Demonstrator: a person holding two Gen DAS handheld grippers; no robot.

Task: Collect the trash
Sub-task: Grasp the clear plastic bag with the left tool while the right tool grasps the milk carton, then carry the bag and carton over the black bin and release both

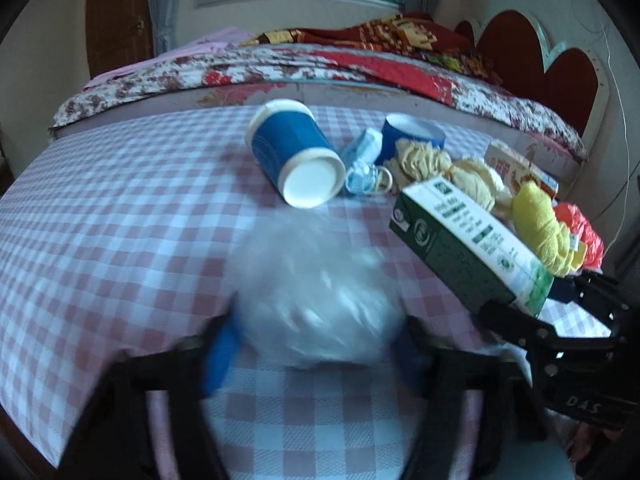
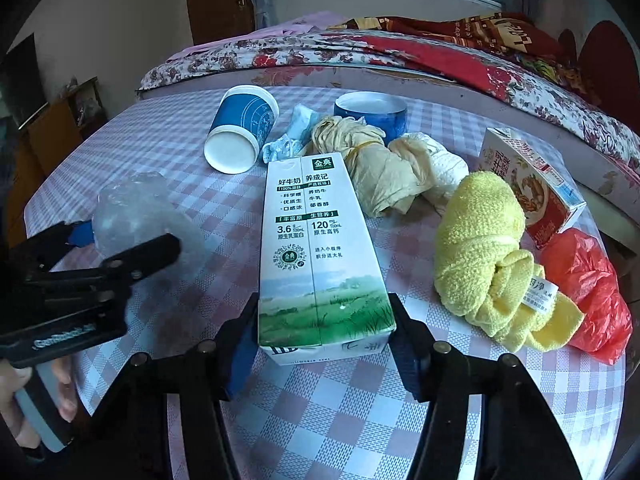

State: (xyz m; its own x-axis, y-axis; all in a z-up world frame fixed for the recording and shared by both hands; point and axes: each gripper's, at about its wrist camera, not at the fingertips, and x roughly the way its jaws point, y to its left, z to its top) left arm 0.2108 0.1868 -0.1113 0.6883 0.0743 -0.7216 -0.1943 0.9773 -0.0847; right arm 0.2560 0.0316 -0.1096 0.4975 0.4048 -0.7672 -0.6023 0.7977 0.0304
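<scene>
- Right gripper point(image 2: 324, 336): jaws pinch the near end of a green-and-white milk carton point(image 2: 320, 248), one blue pad on each side wall. The carton runs forward from the jaws, printed face up, far end raised above the checked tablecloth point(image 2: 320, 420).
- Left gripper point(image 1: 316, 344): a crumpled clear plastic bag point(image 1: 316, 312) sits between the two blue pads. The picture is blurred here; the pads appear to press its sides, though firm contact cannot be confirmed.
- From the right wrist view, the left gripper point(image 2: 132, 248) lies to the left of the carton, with the clear bag point(image 2: 136, 212) at its tips, near the carton but apart from it.
- From the left wrist view, the held carton point(image 1: 468, 248) crosses the right side, tilted, with the right gripper point(image 1: 560, 308) at its lower end.
- Beyond the carton: a tipped blue paper cup point(image 2: 240, 136) lying on its side, base toward the camera; a crumpled light-blue face mask point(image 2: 292, 136) just beside it; a second blue cup point(image 2: 372, 114) standing further back.
- Directly behind the carton's far end: beige crumpled bags point(image 2: 376, 168), tied with a band.
- Right of the carton: a knotted yellow towel point(image 2: 484, 256), touching a red plastic bag point(image 2: 588, 292); a red-and-white carton point(image 2: 528, 180) lies behind both.
- A bed point(image 2: 400, 56) with a floral cover borders the far edge of the table.
</scene>
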